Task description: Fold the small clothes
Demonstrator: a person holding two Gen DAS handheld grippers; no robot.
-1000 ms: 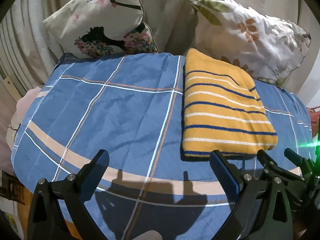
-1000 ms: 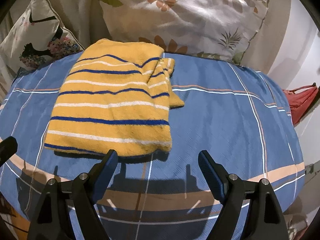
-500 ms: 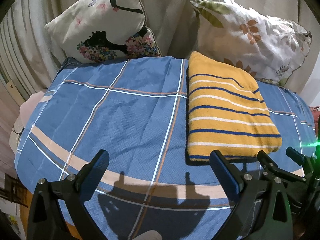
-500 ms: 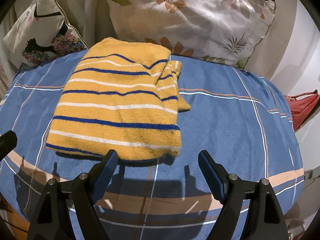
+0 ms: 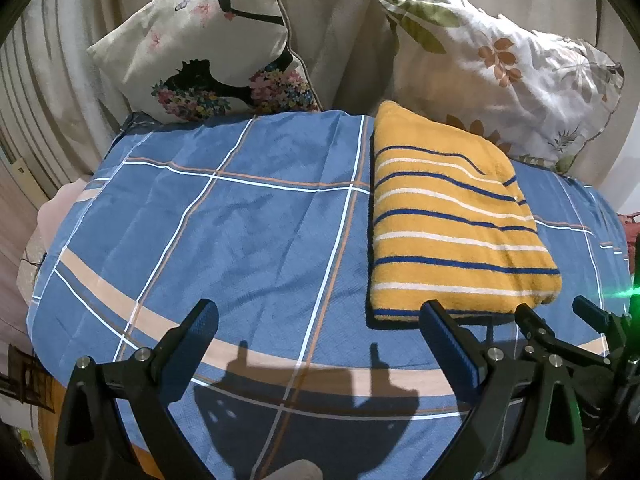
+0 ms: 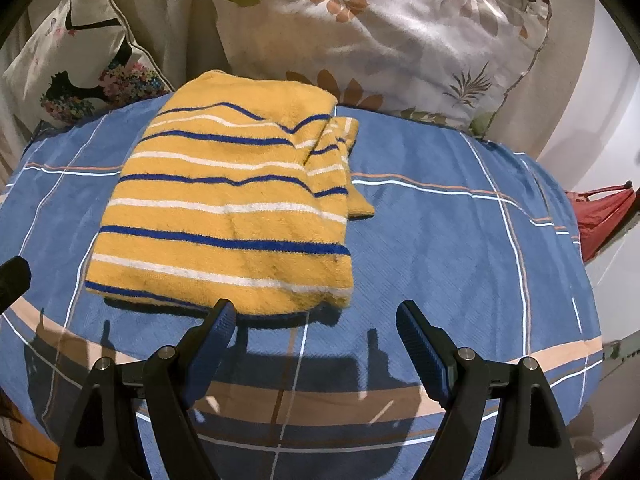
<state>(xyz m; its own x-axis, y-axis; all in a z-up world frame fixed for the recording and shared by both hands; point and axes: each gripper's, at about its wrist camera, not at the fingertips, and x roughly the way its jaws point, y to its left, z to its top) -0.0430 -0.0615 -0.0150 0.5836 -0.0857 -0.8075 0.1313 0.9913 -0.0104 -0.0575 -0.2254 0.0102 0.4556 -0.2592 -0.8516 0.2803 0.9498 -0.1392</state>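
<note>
A yellow garment with blue and white stripes [image 5: 452, 220] lies folded into a rectangle on the blue plaid sheet [image 5: 240, 232]; it also shows in the right wrist view [image 6: 232, 208], with a folded part sticking out at its right side. My left gripper [image 5: 318, 318] is open and empty, near the sheet's front edge, left of the garment's near edge. My right gripper [image 6: 316, 320] is open and empty, just in front of the garment's near right corner. The right gripper's fingers [image 5: 532, 320] show at the right of the left wrist view.
Two printed cushions stand against the beige backrest: one with a black tree motif [image 5: 216, 52] at back left, one with leaves [image 6: 372, 28] right behind the garment. A red item [image 6: 600, 212] lies off the right edge. The sheet [image 6: 460, 248] drops off at the front.
Both grippers have drawn slightly back and tilted, so the garment sits a little lower and closer in both views. The garment has not moved. Both grippers stay open.
</note>
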